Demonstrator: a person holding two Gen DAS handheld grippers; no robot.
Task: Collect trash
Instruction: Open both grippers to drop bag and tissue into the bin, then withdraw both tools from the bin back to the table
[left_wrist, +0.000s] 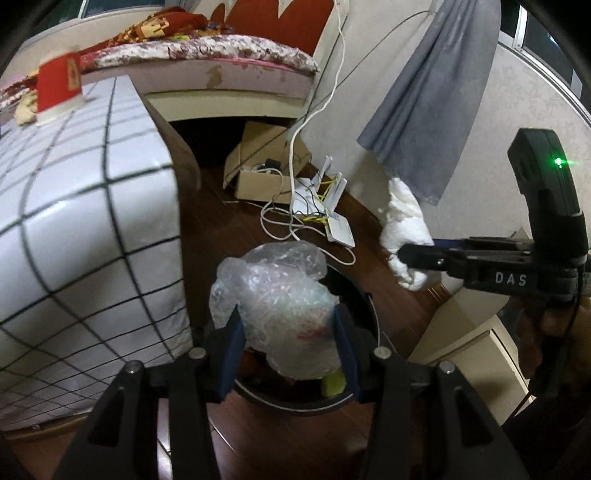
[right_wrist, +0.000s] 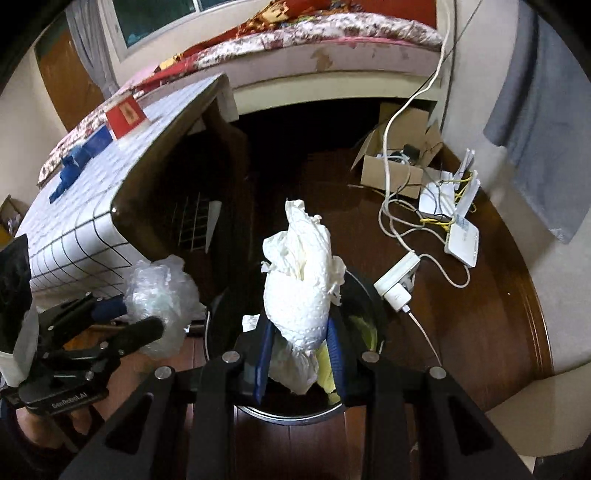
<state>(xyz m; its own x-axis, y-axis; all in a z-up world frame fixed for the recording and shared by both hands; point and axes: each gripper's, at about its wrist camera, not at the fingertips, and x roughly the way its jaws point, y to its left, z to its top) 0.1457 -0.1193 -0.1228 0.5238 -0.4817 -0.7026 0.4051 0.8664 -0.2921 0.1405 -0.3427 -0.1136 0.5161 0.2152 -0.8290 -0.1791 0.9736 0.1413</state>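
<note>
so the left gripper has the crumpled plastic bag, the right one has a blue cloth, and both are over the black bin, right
Not quite. The right gripper holds a wad of white paper towel, not a blue cloth, as the right wrist view shows. The rest stands: the left gripper has the crumpled plastic bag, and both are over the black bin.

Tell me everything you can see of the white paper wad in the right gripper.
The crumpled white paper towel wad is soft, dimpled tissue, bunched into a tall lump with a ragged peak. It stands roughly upright, clamped low down between the blue pads of the right gripper, which is shut on it. It hangs above the round black trash bin on the dark wood floor; only the pads touch it.
</note>
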